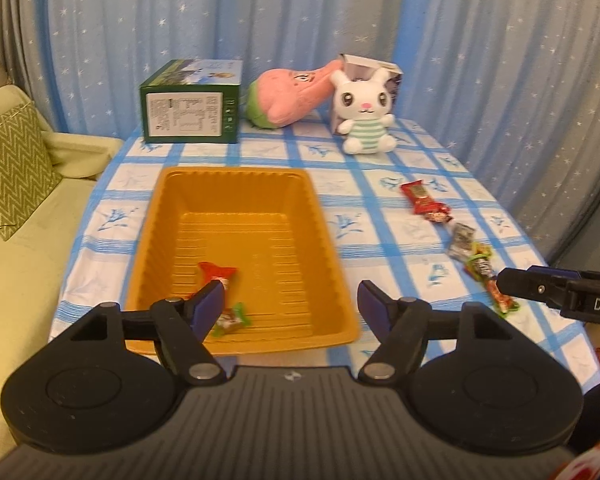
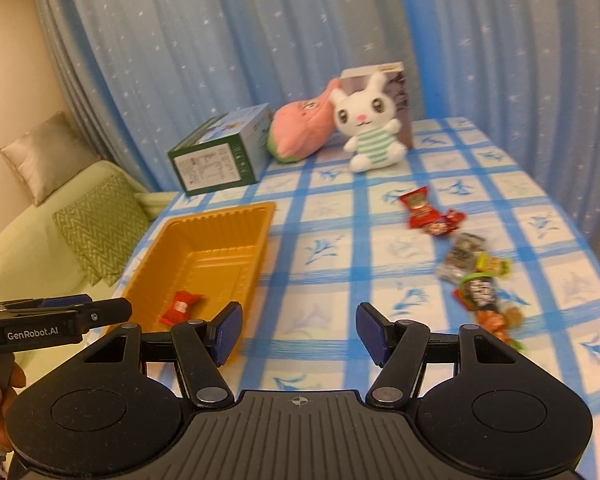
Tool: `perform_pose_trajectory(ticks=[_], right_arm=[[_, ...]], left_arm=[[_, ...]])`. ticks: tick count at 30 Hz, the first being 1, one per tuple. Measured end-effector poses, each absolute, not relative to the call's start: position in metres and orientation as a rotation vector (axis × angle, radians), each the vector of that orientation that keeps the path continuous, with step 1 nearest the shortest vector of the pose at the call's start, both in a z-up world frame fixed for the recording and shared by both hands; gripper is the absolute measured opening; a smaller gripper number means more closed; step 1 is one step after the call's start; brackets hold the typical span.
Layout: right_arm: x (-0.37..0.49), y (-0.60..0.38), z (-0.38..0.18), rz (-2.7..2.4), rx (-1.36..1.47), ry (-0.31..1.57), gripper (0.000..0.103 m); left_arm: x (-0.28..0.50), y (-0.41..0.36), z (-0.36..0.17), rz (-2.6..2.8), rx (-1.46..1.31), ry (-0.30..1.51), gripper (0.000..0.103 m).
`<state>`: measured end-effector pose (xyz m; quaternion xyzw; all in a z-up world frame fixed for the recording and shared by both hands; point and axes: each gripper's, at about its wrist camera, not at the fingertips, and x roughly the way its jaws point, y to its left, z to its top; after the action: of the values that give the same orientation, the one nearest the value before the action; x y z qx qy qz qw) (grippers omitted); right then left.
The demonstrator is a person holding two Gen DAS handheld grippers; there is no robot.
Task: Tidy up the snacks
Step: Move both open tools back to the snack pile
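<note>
Both the left gripper (image 1: 290, 306) and the right gripper (image 2: 299, 332) hang spread and empty near the orange tray (image 1: 236, 174), which holds two snacks (image 1: 220, 272), with a scatter of wrapped snacks (image 2: 472, 268) left on the cloth to its right.

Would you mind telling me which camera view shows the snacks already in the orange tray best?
The left wrist view: the orange tray faces it squarely, showing a red wrapper and a green-ended one. The right wrist view shows only one red wrapper.
</note>
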<state>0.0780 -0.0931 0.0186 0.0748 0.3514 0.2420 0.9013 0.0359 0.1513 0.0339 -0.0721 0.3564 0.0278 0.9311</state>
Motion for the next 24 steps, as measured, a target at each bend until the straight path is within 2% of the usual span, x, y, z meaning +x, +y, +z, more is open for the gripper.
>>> perform_pose_trajectory(ticks=[3,24], right_arm=[[0.071,-0.112,0.021,0.469,0.159,0.717,0.063],[0.058,-0.25,0.001,0.195,0.182,0.705,0.063]], left_arm=[[0.035,0.135,0.036,0.046,-0.148,0.724,0.076],[0.067,0.025,0.02,-0.103,-0.127,0.756,0.077]])
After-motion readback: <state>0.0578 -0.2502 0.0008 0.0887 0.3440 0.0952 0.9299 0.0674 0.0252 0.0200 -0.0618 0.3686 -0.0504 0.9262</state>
